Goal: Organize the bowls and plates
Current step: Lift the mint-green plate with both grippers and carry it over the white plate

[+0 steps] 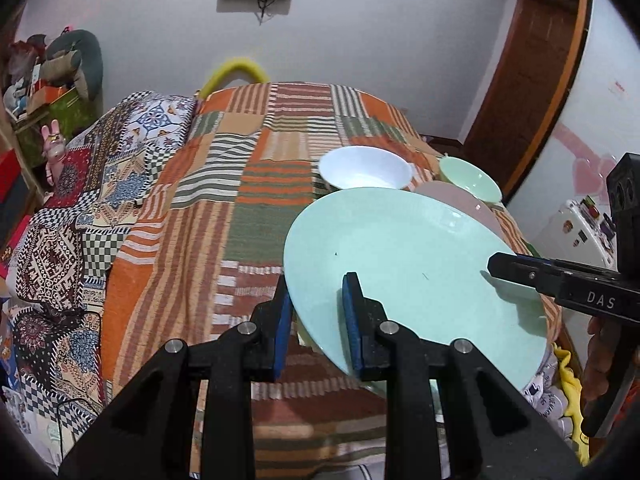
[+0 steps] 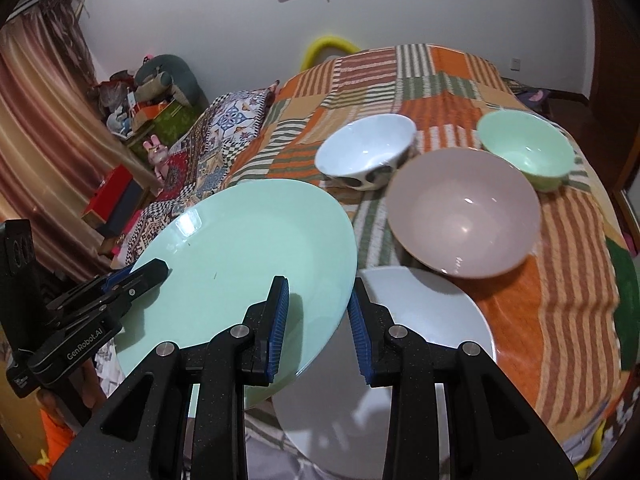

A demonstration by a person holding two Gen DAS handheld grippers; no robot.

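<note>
A mint green plate (image 1: 400, 248) hangs tilted above the striped patchwork bedspread (image 1: 248, 184), held from two sides. My left gripper (image 1: 319, 300) is shut on its near rim, one blue pad above and one below. My right gripper (image 2: 320, 286) is shut on the opposite rim of the same plate (image 2: 248, 248). Each gripper also shows in the other's view: the right gripper (image 1: 496, 265) and the left gripper (image 2: 154, 270). A grey-white plate (image 2: 424, 320) lies on the spread under my right gripper. Behind it stand a pink bowl (image 2: 464, 208), a white bowl (image 2: 368, 148) and a green bowl (image 2: 524, 148).
A patterned quilt (image 1: 80, 216) covers the bed's left side. A cluttered shelf (image 1: 36, 92) and a curtain (image 2: 44, 128) stand at the left. A wooden door frame (image 1: 532, 80) and a white fridge (image 1: 576, 232) are at the right. A yellow loop (image 1: 236, 72) rises behind the bed.
</note>
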